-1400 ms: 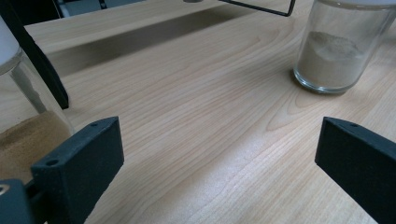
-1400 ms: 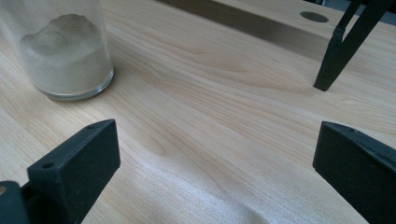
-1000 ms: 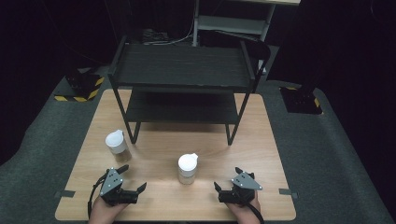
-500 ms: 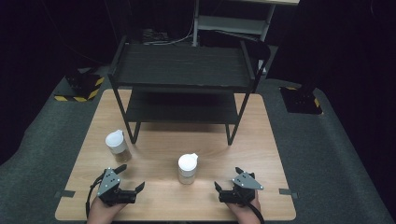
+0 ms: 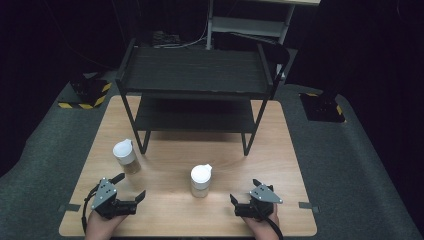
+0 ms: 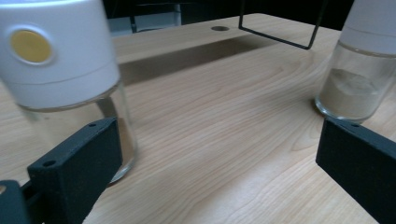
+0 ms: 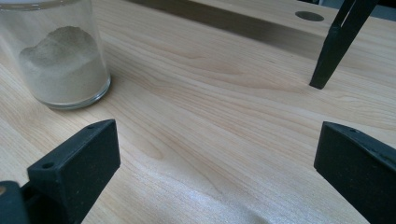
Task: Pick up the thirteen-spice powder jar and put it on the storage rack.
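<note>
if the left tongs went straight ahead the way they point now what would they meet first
Probably the near jar, though it sits by the left tongs' left jaw, so they might pass it. Dead centre is bare table; the far jar stands off right.

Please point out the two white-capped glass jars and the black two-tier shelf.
Left white-capped glass jar [image 5: 125,156]: high view, on its cap.
Middle white-capped glass jar [image 5: 201,179]: high view, on its cap.
Black two-tier metal shelf [image 5: 195,70]: high view, on its top tier.
</note>
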Demonstrator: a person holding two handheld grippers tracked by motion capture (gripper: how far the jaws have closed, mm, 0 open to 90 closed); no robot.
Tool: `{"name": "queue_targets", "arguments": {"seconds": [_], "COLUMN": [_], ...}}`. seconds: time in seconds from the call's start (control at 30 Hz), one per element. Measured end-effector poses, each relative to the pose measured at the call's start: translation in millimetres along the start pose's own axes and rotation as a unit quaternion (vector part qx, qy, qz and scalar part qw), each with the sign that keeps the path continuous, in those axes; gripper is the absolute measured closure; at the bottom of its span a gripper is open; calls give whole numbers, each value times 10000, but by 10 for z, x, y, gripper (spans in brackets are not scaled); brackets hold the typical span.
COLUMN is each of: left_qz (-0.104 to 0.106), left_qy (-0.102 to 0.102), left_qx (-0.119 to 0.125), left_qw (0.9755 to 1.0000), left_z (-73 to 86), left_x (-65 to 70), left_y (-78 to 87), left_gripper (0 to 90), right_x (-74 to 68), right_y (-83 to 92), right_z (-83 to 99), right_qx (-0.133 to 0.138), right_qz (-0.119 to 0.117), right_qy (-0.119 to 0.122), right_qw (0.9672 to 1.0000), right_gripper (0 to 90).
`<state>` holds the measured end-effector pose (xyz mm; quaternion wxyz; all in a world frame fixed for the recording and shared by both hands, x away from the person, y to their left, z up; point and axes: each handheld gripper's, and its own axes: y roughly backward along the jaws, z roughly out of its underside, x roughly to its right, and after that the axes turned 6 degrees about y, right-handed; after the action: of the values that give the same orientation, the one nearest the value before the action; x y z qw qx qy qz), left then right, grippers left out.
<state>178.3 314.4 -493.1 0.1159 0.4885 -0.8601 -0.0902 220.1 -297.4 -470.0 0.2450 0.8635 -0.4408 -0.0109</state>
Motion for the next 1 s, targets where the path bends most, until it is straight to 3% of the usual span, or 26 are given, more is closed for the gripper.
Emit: {"name": "queue_targets", "arguments": {"seconds": [0.47,0.57,1.0], "left_qz": [-464,-485,-602], "left_qy": [38,151,214], "left_qx": [101,157,105], "left_qw": [9989,9986,9979], "left_z": [-40,-62,-186], "left_x": [-102,-171,-308], "left_y": [73,52,-124], "left_gripper": [9,10,12], "right_x": [13,23,29], "right_y": [8,8,8], "right_z": [21,22,23], "right_qx": [59,62,64], "right_qz": [-37,-60,-75], "right_qy": [6,-8,-9], "right_qw": [10000,10000,10000], "right_gripper": [0,0,0]}}
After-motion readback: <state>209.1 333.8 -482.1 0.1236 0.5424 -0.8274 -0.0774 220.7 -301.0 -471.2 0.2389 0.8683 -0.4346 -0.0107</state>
